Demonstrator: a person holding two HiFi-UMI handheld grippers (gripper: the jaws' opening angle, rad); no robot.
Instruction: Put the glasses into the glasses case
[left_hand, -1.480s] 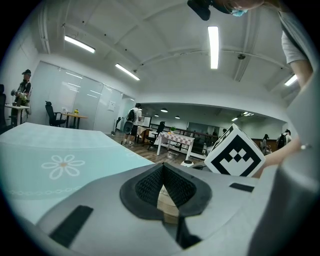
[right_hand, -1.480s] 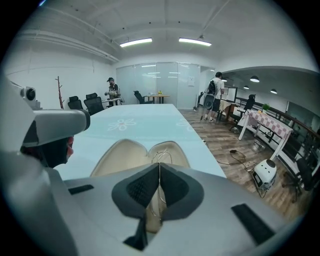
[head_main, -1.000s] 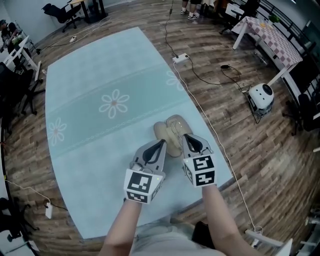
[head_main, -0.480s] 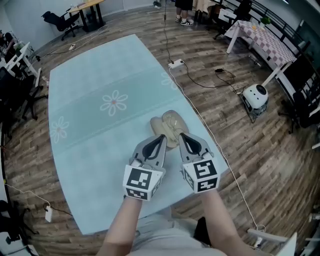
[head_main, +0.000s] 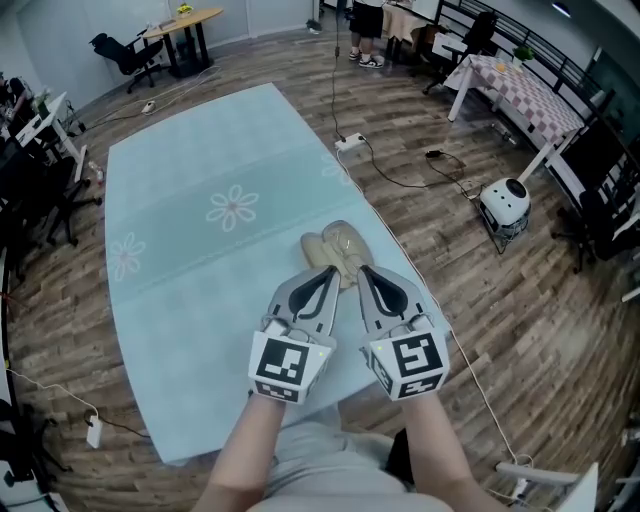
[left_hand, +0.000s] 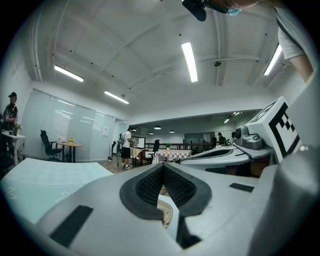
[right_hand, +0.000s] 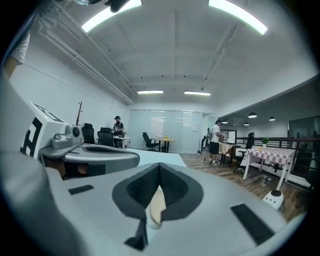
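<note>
A beige glasses case (head_main: 322, 254) lies open near the right edge of the light blue table (head_main: 190, 250). Its right half holds something clear and glossy, the glasses (head_main: 349, 243) as far as I can tell. My left gripper (head_main: 325, 284) and right gripper (head_main: 364, 273) hover side by side just short of the case, both shut and holding nothing. In the left gripper view the left gripper (left_hand: 162, 167) has its pads pressed together, with a beige sliver of the case (left_hand: 163, 212) below. The right gripper (right_hand: 159, 169) is likewise shut above a beige sliver of the case (right_hand: 157, 208).
The table's right edge (head_main: 400, 262) runs close beside the case. A cable and a power strip (head_main: 348, 142) lie on the wooden floor to the right, by a round white device (head_main: 505, 199). A checked-cloth table (head_main: 520, 78) and several office chairs stand farther off.
Both grippers have drawn back a little toward me and sit slightly lower in the head view. They stay shut. The case has not moved on the table.
</note>
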